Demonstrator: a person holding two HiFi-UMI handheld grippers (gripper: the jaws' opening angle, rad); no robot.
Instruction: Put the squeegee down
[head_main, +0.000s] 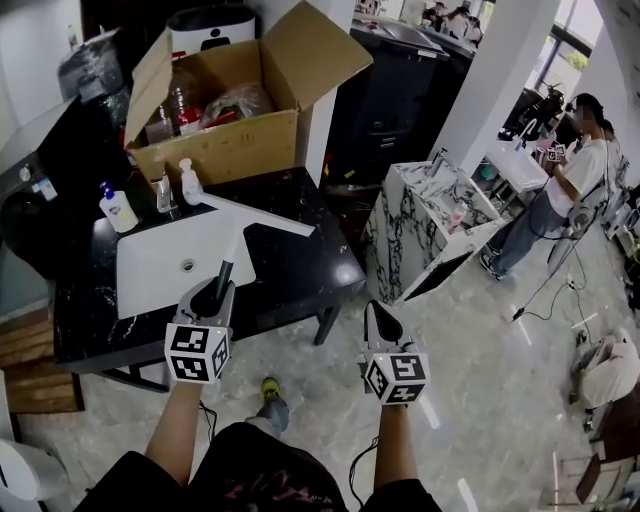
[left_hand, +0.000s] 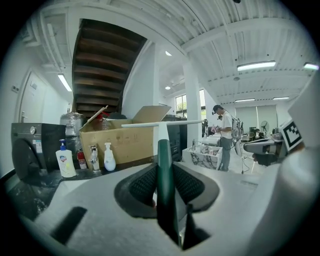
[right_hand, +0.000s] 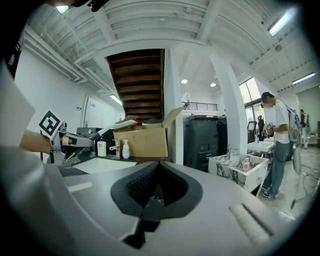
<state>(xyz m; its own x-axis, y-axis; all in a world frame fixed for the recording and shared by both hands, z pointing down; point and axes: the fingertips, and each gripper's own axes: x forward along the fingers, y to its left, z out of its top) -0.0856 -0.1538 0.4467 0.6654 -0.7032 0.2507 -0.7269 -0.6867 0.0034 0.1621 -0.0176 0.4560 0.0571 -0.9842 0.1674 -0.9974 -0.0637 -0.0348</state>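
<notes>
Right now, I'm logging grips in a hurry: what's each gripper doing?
Left gripper: closed on the squeegee, by its handle.
Right gripper: closed, empty.

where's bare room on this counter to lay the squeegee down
Black counter right of the white sink, up to its right edge, is bare; the sink basin too. The back edge is crowded: faucet, blue-pump bottle, white bottle, cardboard box.

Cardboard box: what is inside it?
Near the top, plastic-wrapped bundles and something red show inside the cardboard box; its walls hide whatever lies deeper.
</notes>
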